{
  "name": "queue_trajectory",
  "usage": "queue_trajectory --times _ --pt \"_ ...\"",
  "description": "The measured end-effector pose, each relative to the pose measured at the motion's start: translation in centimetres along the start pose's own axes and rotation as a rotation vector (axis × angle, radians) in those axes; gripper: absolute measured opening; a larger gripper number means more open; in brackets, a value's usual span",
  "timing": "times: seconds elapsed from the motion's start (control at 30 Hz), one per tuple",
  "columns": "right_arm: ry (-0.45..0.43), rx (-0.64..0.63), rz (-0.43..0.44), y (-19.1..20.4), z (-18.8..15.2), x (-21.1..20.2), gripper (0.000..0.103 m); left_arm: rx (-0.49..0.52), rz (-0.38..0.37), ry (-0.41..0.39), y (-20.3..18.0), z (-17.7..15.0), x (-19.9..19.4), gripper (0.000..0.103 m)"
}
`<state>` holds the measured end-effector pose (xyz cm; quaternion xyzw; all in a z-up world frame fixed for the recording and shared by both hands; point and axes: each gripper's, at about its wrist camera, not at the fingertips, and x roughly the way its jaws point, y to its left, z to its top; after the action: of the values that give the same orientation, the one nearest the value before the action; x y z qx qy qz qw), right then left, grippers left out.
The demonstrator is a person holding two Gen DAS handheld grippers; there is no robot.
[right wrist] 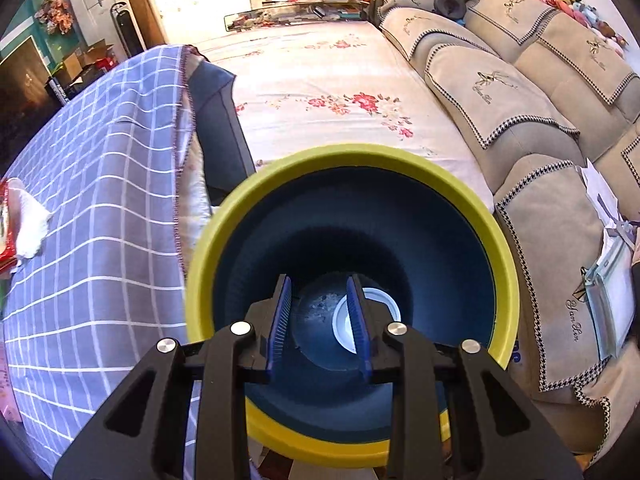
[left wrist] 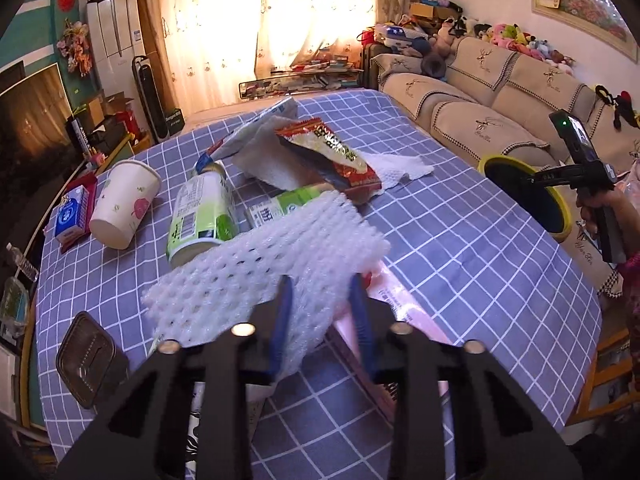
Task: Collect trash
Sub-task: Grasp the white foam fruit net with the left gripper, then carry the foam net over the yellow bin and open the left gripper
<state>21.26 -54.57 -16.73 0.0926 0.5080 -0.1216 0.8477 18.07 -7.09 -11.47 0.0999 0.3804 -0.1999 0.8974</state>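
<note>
Between the left gripper's (left wrist: 322,320) blue fingers sat a white foam net sleeve (left wrist: 264,272), clenched at its near end above the checked tablecloth (left wrist: 460,248).

The sleeve's long axis ran crosswise to the jaws, most of it spilling out to the left over a green-labelled can (left wrist: 200,216). Further back on the cloth lay a paper cup (left wrist: 124,204) on its side, a red snack wrapper (left wrist: 332,152) and a white paper towel (left wrist: 400,168). Off the table's right edge waited the yellow-rimmed bin (right wrist: 352,272), its mouth open; the right gripper (right wrist: 322,320) hung over that mouth with jaws parted and holding nothing, a white lid (right wrist: 380,312) lying on the bin's floor. Judging by this, the sleeve had to travel rightward, past the table edge, to reach the bin.
</note>
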Motion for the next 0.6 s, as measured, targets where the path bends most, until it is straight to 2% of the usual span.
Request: queue_trajectory --times 0.03,0.3,0.4,0.6 --pt "-0.007 -0.002 0.007 0.2 0.0 -0.4 0.028 0.003 -0.002 -0.007 -0.2 0.1 -0.3 0.013" --pt "-0.083 -0.011 0.072 0.5 -0.7 -4.2 0.028 0.06 -0.029 -0.104 -2.1 2.4 -5.1 0.011" --pt "-0.114 -0.012 0.09 0.2 -1.0 -5.8 0.028 0.083 -0.061 -0.139 -3.5 3.7 -6.6 0.011" --pt "-0.166 -0.001 0.107 -0.9 -1.8 -8.2 0.028 0.153 -0.129 -0.176 -7.6 6.2 -7.2 0.011"
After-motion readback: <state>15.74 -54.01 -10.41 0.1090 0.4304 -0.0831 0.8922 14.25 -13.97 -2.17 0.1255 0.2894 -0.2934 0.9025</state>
